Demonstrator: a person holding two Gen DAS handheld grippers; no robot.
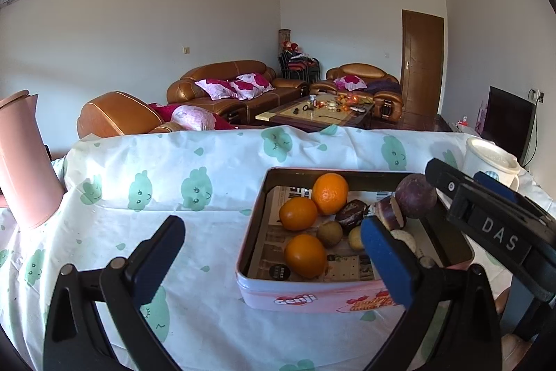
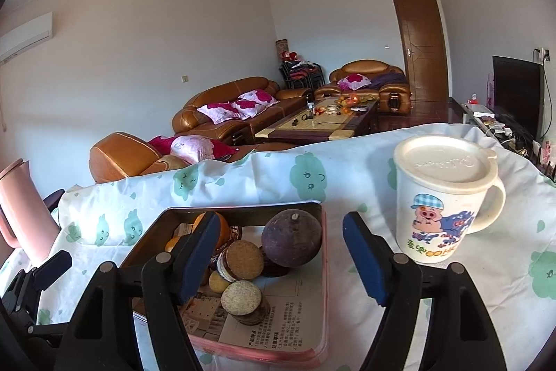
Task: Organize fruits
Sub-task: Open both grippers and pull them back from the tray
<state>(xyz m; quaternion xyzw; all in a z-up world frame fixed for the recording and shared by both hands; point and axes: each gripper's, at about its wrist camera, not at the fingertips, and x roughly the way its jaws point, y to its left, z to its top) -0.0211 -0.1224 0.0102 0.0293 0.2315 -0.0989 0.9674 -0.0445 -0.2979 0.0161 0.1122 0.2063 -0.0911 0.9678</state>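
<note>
A pink tin [image 1: 312,296] lined with newspaper sits on the table. It holds three oranges [image 1: 305,255], a kiwi [image 1: 329,233], a dark purple round fruit [image 1: 416,196] and round sandwich biscuits [image 2: 240,259]. My left gripper [image 1: 271,261] is open and empty, with its right finger over the tin's near right side. My right gripper [image 2: 281,259] is open and empty above the tin [image 2: 312,350]; the purple fruit [image 2: 291,238] lies between its fingers, untouched. The right gripper also shows in the left wrist view [image 1: 493,214].
A white lidded mug [image 2: 448,197] with a pig cartoon stands right of the tin. A pink jug [image 1: 24,162] stands at the far left. The table wears a white cloth [image 1: 156,197] with green prints. Sofas and a coffee table lie beyond.
</note>
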